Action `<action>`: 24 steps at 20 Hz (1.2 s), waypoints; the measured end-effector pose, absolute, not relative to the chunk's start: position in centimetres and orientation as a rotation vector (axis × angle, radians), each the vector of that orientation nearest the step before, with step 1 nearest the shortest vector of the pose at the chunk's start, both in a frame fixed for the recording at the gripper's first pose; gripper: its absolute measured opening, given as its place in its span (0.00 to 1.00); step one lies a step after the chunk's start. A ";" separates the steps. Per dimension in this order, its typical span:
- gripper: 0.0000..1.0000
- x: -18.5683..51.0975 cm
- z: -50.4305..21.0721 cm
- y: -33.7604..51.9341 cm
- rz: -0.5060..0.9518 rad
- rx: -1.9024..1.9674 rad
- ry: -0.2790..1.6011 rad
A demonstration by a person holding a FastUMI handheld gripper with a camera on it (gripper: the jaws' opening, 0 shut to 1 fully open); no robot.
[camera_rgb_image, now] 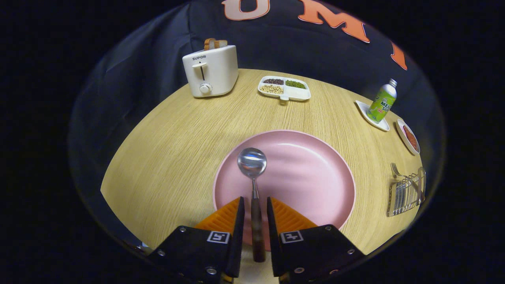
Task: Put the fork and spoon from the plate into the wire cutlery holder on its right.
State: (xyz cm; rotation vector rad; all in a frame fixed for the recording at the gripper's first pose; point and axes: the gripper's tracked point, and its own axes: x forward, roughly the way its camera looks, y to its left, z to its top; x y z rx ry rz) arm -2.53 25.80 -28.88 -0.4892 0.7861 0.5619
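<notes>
Looking along your tongs [255, 205], you see the spoon [252, 173] handle between the two fingers, but whether they press it you cannot tell. Its bowl lies ahead on the pink plate [311, 177]. The fork [396, 170] stands in the wire holder [406, 193], far right.

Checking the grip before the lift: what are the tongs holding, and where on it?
Cannot tell yet: the spoon's dark handle lies between the tongs, small gaps showing either side.

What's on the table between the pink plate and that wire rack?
Only bare wood: in the gripper view, nothing lies between the pink plate and the wire rack.
</notes>
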 end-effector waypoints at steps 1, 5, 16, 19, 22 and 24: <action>0.28 -2.5 -29.1 25.8 0.557 -0.488 0.794; 0.05 -2.7 -28.2 25.2 0.522 -0.462 0.814; 0.05 -2.8 -19.6 18.1 0.468 -0.304 0.903; 0.05 -2.5 -17.3 15.0 0.449 -0.270 0.929; 0.05 -1.3 -15.2 10.8 0.394 -0.277 0.943; 0.05 -0.6 -13.9 7.9 0.356 -0.281 0.950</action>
